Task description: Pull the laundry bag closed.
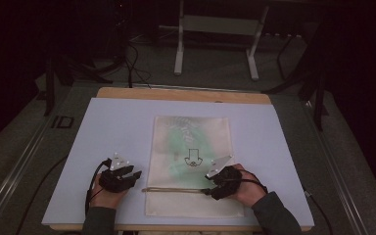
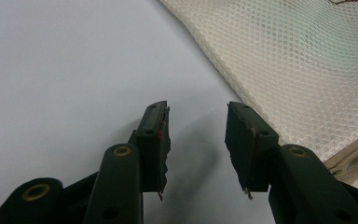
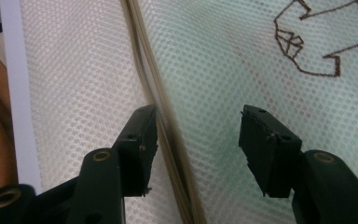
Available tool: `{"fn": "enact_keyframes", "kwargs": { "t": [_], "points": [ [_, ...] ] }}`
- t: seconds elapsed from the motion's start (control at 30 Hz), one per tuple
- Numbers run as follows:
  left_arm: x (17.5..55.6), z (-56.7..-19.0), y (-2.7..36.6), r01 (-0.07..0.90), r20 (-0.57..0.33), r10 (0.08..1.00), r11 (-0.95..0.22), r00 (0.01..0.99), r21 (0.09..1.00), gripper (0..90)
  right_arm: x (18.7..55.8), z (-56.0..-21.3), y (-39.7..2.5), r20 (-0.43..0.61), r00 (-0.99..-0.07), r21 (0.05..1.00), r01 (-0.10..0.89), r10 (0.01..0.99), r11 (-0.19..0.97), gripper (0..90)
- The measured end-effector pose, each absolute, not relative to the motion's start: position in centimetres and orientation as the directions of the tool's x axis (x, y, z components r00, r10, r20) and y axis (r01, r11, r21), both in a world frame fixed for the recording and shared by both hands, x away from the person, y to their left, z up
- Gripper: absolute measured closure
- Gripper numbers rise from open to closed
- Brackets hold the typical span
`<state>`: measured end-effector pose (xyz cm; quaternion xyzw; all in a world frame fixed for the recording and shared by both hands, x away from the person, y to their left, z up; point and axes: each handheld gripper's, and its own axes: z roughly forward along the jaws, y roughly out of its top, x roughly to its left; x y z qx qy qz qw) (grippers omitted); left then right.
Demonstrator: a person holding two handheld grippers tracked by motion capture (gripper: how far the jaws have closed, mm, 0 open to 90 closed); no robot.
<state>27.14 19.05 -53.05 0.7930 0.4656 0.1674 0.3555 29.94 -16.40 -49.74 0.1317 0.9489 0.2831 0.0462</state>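
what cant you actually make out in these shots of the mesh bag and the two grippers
- What is inside the mesh bag: in the high view only a blurred green shape shows through the weave.
- The zipper pull: too small in the high view; the right gripper view cuts the zipper at its edges.
- The left gripper view crops most of the bag.

The person's two forearms come in from the bottom of the high view, sleeves covering both to the wrist. The left hand [image 1: 108,196] holds the left tool [image 1: 133,175] low, pointing forward and a little to the right, its grey plate on top. In the left gripper view its two black jaws stand apart with nothing between them. The right hand [image 1: 247,188] holds the right tool [image 1: 206,192] pointing left, toward the other hand. In the right gripper view its jaws are spread wide and grip nothing.
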Motion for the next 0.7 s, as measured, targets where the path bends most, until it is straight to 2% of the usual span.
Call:
{"fn": "enact_keyframes", "kwargs": {
  "t": [0.7],
  "points": [
    [27.1, -53.0, 19.0, 0.618, -0.07, 0.854, -0.315, 0.516, 0.72, 58.7, 29.8, -49.5, -13.8, 0.0, -0.976, 0.563, 0.181, 0.218, 0.807, 47.6]
  ]
}}
